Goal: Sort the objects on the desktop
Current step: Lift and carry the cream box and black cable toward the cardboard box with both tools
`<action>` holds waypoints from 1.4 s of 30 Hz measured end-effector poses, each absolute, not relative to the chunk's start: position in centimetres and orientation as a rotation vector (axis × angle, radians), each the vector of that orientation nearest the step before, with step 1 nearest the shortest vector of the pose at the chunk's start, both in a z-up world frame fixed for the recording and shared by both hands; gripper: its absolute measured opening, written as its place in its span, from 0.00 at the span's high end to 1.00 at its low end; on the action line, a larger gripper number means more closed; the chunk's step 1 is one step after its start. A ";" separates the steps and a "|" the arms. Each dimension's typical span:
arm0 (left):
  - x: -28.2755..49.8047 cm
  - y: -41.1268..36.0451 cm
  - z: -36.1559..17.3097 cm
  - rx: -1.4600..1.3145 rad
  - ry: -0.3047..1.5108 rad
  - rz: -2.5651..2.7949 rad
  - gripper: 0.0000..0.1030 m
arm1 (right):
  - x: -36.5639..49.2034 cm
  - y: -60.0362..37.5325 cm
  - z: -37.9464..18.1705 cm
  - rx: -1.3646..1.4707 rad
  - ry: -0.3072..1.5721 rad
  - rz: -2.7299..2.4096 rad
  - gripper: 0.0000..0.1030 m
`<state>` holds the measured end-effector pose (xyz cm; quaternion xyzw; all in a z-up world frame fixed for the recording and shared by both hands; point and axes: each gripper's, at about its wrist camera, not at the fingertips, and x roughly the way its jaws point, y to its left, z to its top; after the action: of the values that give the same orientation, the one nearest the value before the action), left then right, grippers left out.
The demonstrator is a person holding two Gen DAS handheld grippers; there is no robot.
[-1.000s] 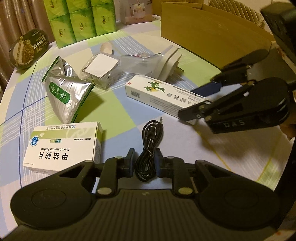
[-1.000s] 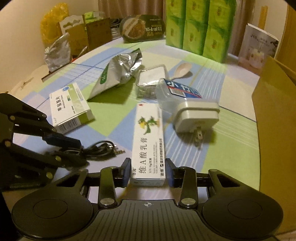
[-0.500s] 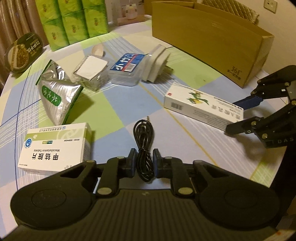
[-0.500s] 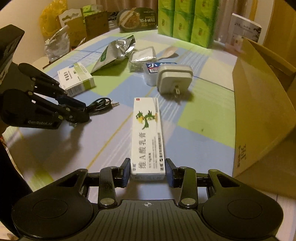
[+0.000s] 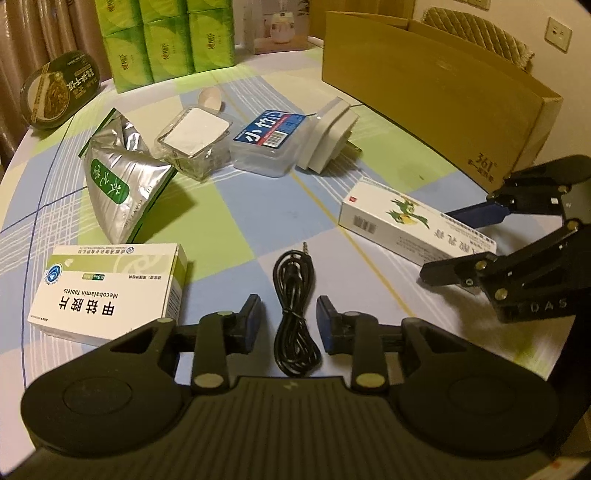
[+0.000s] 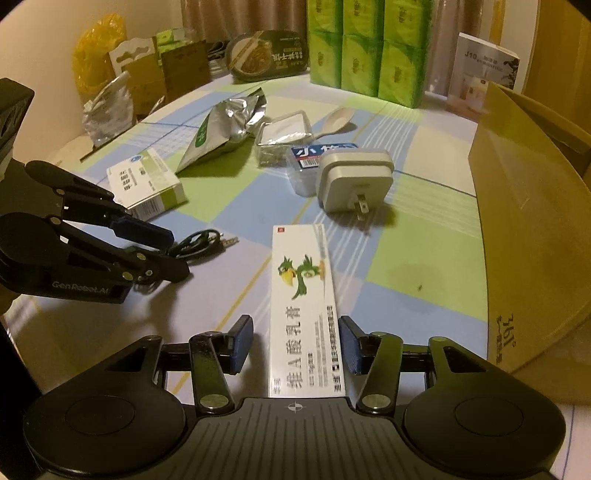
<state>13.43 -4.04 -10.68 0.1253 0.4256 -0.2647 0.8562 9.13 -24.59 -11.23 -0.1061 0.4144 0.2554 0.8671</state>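
A home dining room: checked tablecloth (image 5: pixel 240 206), curtains (image 6: pixel 221 14), stacked tissue packs (image 5: pixel 162 40) and a padded chair (image 5: pixel 476 33)

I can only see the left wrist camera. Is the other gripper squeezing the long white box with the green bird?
Observer: No. The right wrist view shows the right gripper open, and the long white box lies between its fingers with a gap on each side.
Operator: What's off to the side that I can't see?
Observer: A yellow bag sits past the table's edge, beside brown cardboard pieces.
Operator: Is there writing on the booklet at the back?
Observer: Yes, the booklet has J10 on its cover.
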 end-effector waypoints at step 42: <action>14.2 -12.3 0.2 0.144 0.671 -0.613 0.88 | 7.6 -30.9 -0.6 -0.137 0.625 0.357 0.66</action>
<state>14.16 -12.26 0.20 0.0697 0.3240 -0.2956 0.8960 7.61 -30.86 -0.62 -0.0671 0.3056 0.1744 0.9336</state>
